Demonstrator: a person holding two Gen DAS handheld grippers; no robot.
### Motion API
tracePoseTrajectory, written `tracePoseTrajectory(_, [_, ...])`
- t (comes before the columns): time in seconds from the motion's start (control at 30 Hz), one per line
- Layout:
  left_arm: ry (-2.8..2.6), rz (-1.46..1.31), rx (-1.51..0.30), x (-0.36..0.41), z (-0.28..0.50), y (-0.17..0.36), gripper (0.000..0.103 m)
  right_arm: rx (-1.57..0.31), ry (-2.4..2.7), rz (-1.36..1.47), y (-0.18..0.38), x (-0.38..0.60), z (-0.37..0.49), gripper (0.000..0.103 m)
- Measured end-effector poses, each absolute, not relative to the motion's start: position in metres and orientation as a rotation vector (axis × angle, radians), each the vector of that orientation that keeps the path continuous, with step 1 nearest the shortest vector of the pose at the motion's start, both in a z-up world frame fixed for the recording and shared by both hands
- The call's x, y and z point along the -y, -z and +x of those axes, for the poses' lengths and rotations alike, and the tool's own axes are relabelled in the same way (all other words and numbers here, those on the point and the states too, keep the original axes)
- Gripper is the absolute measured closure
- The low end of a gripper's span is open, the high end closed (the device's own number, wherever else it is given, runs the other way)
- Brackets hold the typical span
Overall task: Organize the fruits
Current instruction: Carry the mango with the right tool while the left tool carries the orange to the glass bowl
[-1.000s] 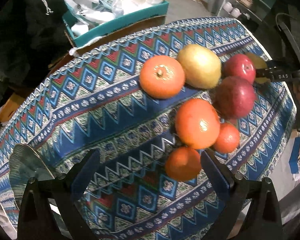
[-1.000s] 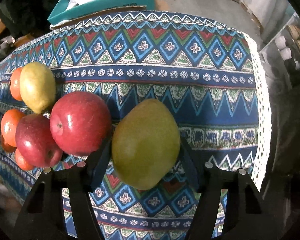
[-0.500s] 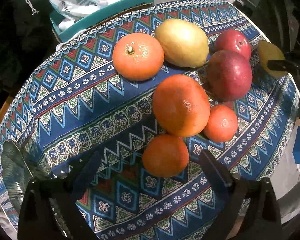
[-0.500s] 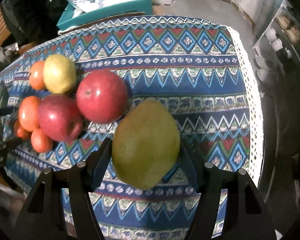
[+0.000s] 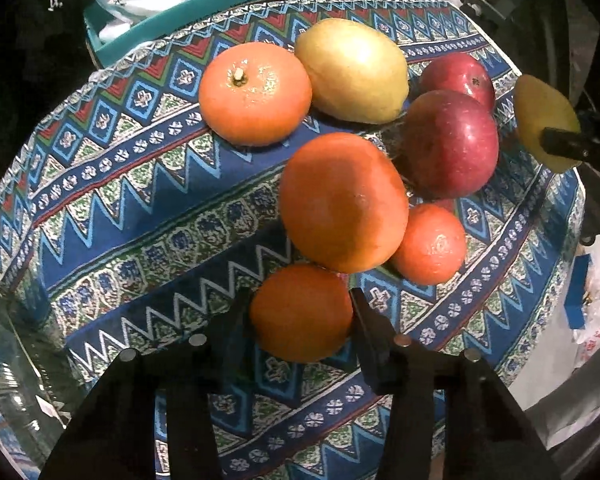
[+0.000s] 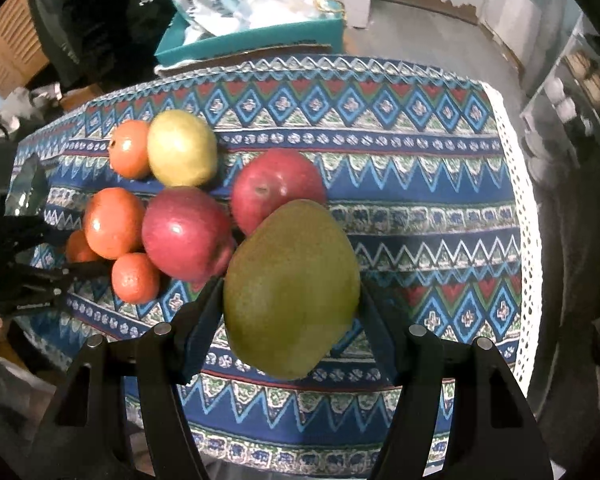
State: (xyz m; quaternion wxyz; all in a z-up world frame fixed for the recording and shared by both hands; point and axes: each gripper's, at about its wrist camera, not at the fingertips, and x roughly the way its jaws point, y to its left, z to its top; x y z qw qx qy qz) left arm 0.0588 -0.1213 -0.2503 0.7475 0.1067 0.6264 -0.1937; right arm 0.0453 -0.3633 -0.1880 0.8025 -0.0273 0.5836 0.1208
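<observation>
My left gripper [image 5: 300,312] is shut on a small orange [image 5: 302,312] at the near edge of the fruit cluster on the patterned tablecloth [image 5: 140,184]. Beyond it lie a large orange [image 5: 342,202], a small orange [image 5: 430,244], a stemmed orange [image 5: 254,92], a yellow pear [image 5: 354,70] and two red apples [image 5: 450,142]. My right gripper [image 6: 292,292] is shut on a green pear [image 6: 290,288] and holds it above the cloth, beside the apples [image 6: 186,232]. The left gripper [image 6: 76,256] shows in the right wrist view.
A teal box [image 6: 252,36] with plastic bags stands behind the table. A glass object [image 5: 4,344] sits at the cloth's left edge. The lace table edge [image 6: 526,216] runs along the right. Shelves [image 6: 572,92] stand at far right.
My left gripper moved forward and closed on the small orange. My right gripper lifted and drew back with the green pear, away from the apples.
</observation>
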Motion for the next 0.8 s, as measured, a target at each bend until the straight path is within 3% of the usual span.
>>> tracePoseTrajectory(0.8, [0.364,0.148,-1.19,0.063,0.039,0.159,0.055,-1.105,-0.416,-0.134,0.127,0.288,0.045,0.036])
